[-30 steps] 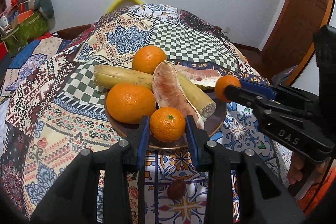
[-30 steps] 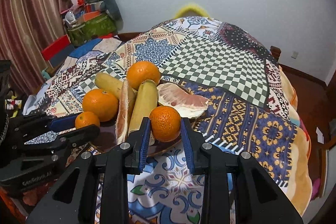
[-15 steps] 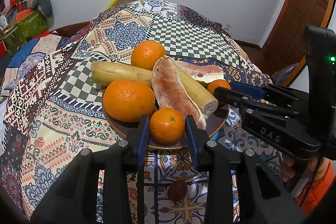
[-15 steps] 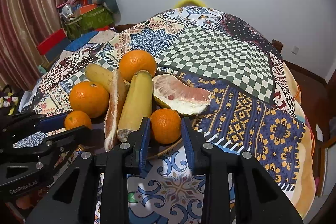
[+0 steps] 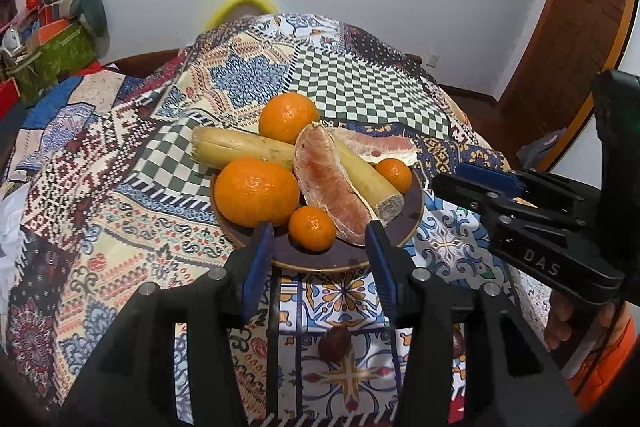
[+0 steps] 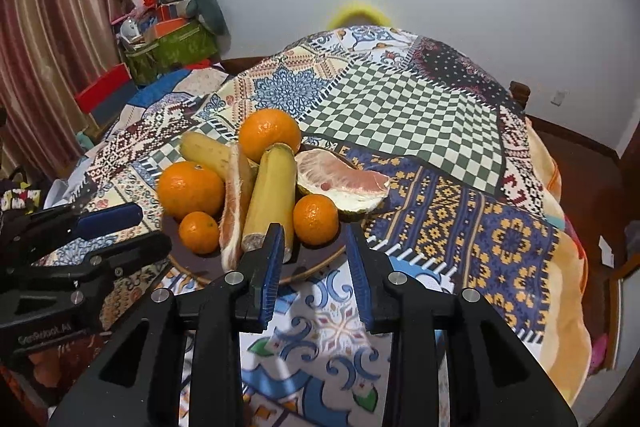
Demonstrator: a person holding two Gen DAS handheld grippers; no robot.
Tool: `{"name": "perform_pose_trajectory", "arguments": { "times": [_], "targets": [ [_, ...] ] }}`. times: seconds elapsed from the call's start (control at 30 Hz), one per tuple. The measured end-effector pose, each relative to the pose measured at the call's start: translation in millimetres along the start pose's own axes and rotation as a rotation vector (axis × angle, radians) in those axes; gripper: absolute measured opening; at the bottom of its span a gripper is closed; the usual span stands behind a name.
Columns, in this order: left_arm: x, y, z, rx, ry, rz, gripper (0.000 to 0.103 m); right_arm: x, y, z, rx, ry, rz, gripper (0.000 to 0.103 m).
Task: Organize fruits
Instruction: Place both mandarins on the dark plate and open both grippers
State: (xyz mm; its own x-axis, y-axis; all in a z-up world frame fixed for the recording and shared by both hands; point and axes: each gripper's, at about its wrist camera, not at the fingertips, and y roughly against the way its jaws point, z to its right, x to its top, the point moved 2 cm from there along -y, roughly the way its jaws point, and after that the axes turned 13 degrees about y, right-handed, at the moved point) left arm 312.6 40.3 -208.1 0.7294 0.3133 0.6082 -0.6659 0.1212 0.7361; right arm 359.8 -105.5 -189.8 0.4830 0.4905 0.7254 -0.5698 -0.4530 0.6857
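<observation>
A patchwork cloth (image 5: pixel 120 211) of checks and tile patterns covers the desk, which stands before a white wall with a dark screen high up, and a brown plate (image 5: pixel 414 211) near its front edge carries all the fruit. On it lie two large oranges, two bananas crossing, two pomelo wedges and two small tangerines. The left claw (image 5: pixel 318 247) has just been opening, and its blue pads now stand clear on either side of the near tangerine (image 5: pixel 312 228), which sits on the plate's front rim. The right claw (image 6: pixel 312 255) likewise stands open just short of the other tangerine (image 6: pixel 316 219), its pads not touching it (that fruit rests against the nearer banana (image 6: pixel 268 203)). I judge both small fruits delivered and the release step finishing. One dark round fruit (image 5: pixel 335 343) lies on the cloth under the left claw; the next move probably calls for drawing both claws back without nudging the tangerines, then reaching for that one.
</observation>
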Motion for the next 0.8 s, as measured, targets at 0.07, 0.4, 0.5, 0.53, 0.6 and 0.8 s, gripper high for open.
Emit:
{"name": "perform_pose_trajectory", "arguments": {
  "times": [0.07,0.4,0.5,0.53,0.6,0.8],
  "targets": [
    [0.2,9.3,0.4,-0.002,0.002,0.011,0.047,-0.4,11.0,-2.2,-0.004,0.000,0.014,0.029],
    [-8.2,60.3,5.9,-0.001,-0.007,0.071,0.047,-10.7,58.3,-22.0,-0.009,0.003,0.059,0.030],
    [-13.9,72.5,6.5,0.005,-0.015,0.078,0.047,-17.5,68.9,-32.7,-0.006,0.021,0.059,0.030],
    [-16.1,76.5,6.2,0.009,-0.017,0.081,0.047,-19.1,71.5,-35.9,-0.007,0.027,0.059,0.030],
    [-19.9,81.4,5.2,0.012,-0.016,0.081,0.047,-23.2,75.0,-40.9,-0.002,0.032,0.057,0.030],
    [-37.8,84.5,-1.7,0.031,-0.018,0.052,0.048,-42.3,76.8,-54.9,0.026,0.030,0.034,0.033]
  ]
}}
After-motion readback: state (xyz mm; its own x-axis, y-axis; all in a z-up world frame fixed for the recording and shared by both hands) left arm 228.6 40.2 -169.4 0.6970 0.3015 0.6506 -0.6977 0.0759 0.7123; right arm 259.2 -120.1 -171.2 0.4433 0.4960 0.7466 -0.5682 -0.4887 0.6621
